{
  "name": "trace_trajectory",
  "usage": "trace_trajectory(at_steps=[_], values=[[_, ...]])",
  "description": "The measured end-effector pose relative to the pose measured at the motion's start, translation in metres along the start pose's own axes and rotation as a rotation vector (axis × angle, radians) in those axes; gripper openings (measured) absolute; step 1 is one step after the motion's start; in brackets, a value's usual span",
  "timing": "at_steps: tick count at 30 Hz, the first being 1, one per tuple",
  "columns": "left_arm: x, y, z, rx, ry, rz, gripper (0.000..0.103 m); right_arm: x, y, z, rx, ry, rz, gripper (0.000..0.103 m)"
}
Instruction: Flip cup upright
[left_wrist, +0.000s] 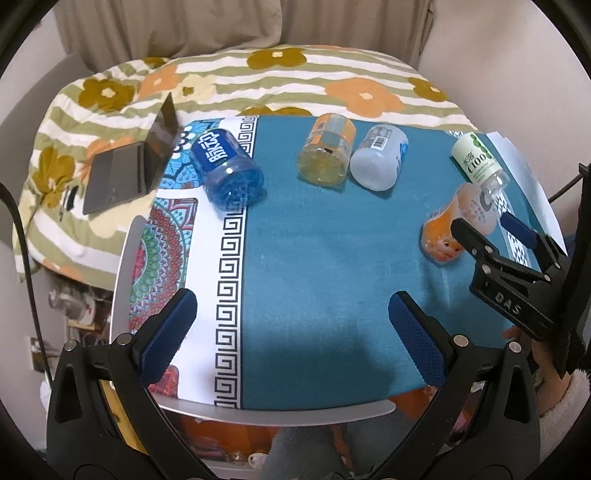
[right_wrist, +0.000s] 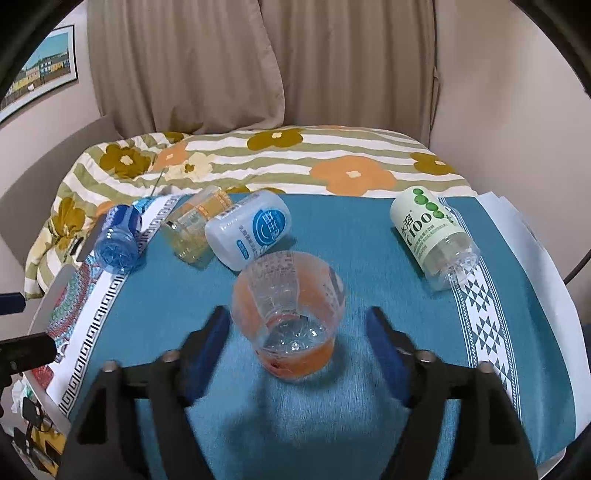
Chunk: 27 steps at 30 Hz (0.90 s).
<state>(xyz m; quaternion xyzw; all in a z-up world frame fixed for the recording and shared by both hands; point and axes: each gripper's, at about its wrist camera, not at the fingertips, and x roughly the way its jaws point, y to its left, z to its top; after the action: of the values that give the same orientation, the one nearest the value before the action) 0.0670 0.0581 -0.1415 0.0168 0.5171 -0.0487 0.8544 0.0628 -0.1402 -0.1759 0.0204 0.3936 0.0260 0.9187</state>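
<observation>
An orange-tinted clear cup (right_wrist: 291, 317) lies tipped on the teal cloth, its base toward the right wrist camera and its mouth away. My right gripper (right_wrist: 297, 339) is open, one blue pad on each side of the cup's base, with gaps on both sides. In the left wrist view the same cup (left_wrist: 448, 225) lies at the right, with the right gripper (left_wrist: 491, 227) just behind it. My left gripper (left_wrist: 291, 325) is open and empty over the near part of the table.
Several other cups lie on their sides: a blue one (left_wrist: 229, 170), a yellow one (left_wrist: 327, 147), a white one (left_wrist: 380, 157) and a green-labelled clear one (right_wrist: 432, 236). An open laptop (left_wrist: 133, 162) sits on a floral quilt (left_wrist: 295, 81) behind the table.
</observation>
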Motion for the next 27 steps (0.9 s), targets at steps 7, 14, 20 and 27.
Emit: trace_trajectory(at_steps=[7, 14, 20, 27], values=[[-0.039, -0.01, 0.009, -0.025, -0.079, 0.01, 0.103, -0.034, -0.015, 0.016, 0.001, 0.044, 0.044, 0.103], [-0.086, -0.026, 0.019, -0.037, -0.186, -0.001, 0.103, -0.097, -0.037, 0.041, -0.002, 0.057, 0.011, 0.103], [-0.113, -0.04, 0.019, -0.028, -0.255, -0.003, 0.103, -0.126, -0.052, 0.048, -0.01, 0.08, -0.04, 0.103], [-0.121, -0.052, 0.014, 0.009, -0.294, 0.02, 0.103, -0.14, -0.064, 0.044, 0.031, 0.075, -0.084, 0.103]])
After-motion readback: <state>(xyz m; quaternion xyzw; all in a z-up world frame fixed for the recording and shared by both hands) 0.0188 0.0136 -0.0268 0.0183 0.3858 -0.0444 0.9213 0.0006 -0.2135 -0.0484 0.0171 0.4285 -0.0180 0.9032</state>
